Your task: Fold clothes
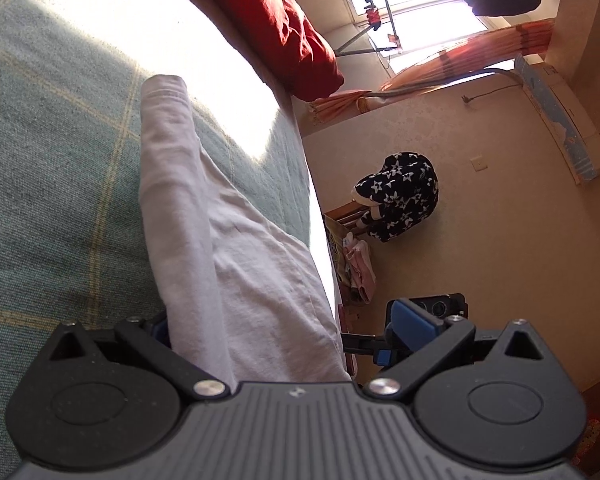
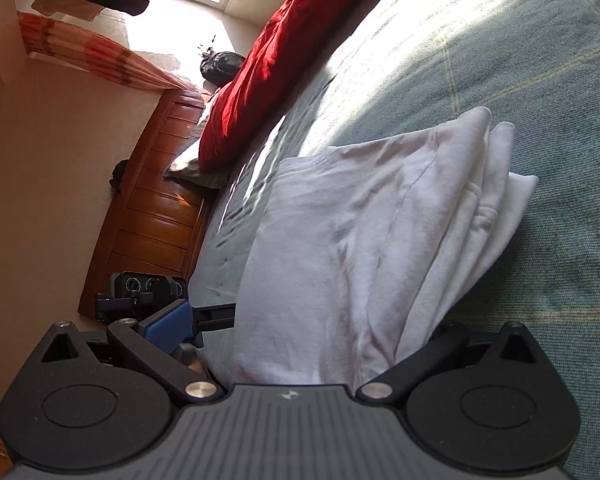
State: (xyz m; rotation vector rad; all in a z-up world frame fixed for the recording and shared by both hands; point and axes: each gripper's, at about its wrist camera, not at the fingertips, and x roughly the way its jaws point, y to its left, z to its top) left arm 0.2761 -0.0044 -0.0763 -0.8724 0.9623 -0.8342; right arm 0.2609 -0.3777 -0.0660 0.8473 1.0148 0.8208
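A folded white garment [image 1: 228, 240] lies on the green checked bedspread [image 1: 60, 140], close to the bed's edge. My left gripper [image 1: 286, 324] is open wide and straddles one end of it. The cloth covers most of the left finger, and the blue pad [image 1: 412, 320] of the right finger is off the bed's side. In the right wrist view the garment [image 2: 360, 220] shows several stacked layers. My right gripper [image 2: 304, 326] is open around its near end, with one blue pad [image 2: 168, 320] beside the cloth and the other finger hidden under the folds.
A red quilt [image 1: 284, 20] lies along the far side of the bed, by a wooden headboard [image 2: 160, 208]. A star-patterned black garment [image 1: 400, 196] hangs on a chair beside the bed. An orange curtain [image 1: 460, 60] hangs at the window.
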